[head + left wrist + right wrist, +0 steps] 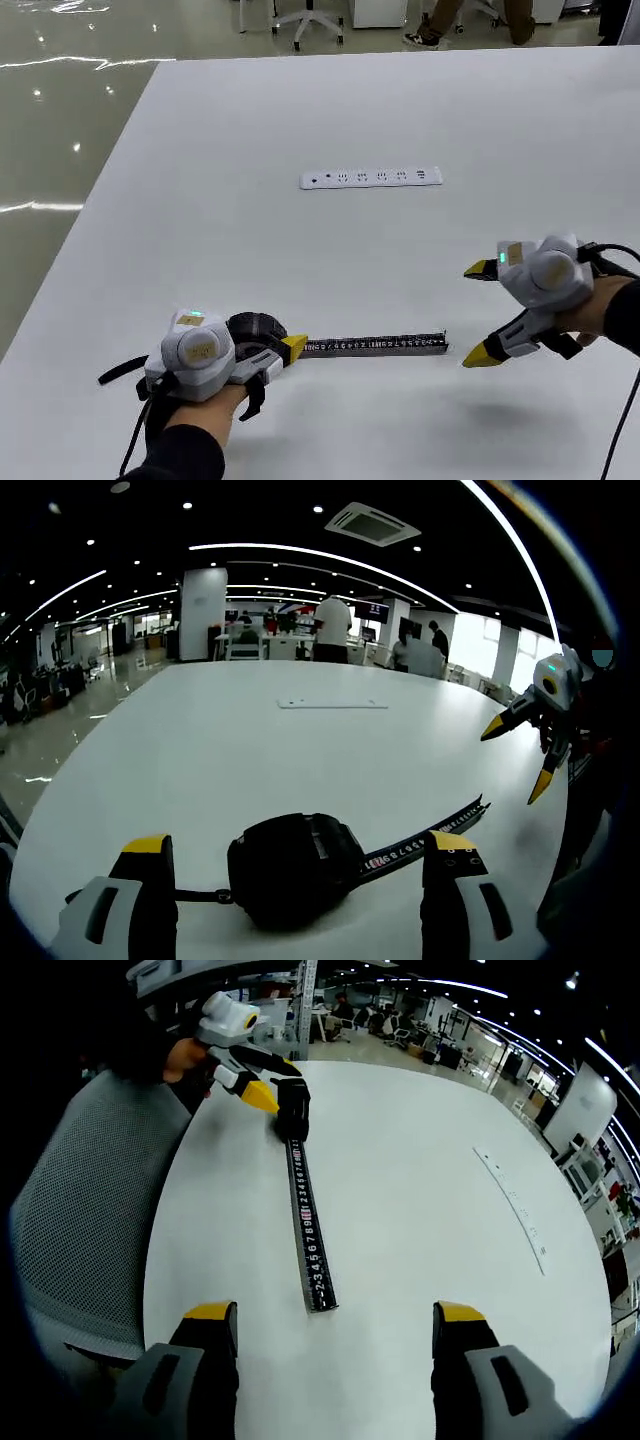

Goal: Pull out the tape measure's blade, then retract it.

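Because the blade [375, 345] lies drawn out flat on the table [300, 110], its long axis runs from the case [256, 327] straight toward the right tool [477, 312]. The hook end [443, 342] is near that tool but apart from it.

Right tool: jaws spread, grasping nothing, raised above the table.

Left tool [298, 844]: jaws spread to either side of the case, with no contact evident.

Retraction probably falls to the left tool, which is nearer the case.

Legible writing: scale numerals 2 to 9 near the hook end. No brand can be read.
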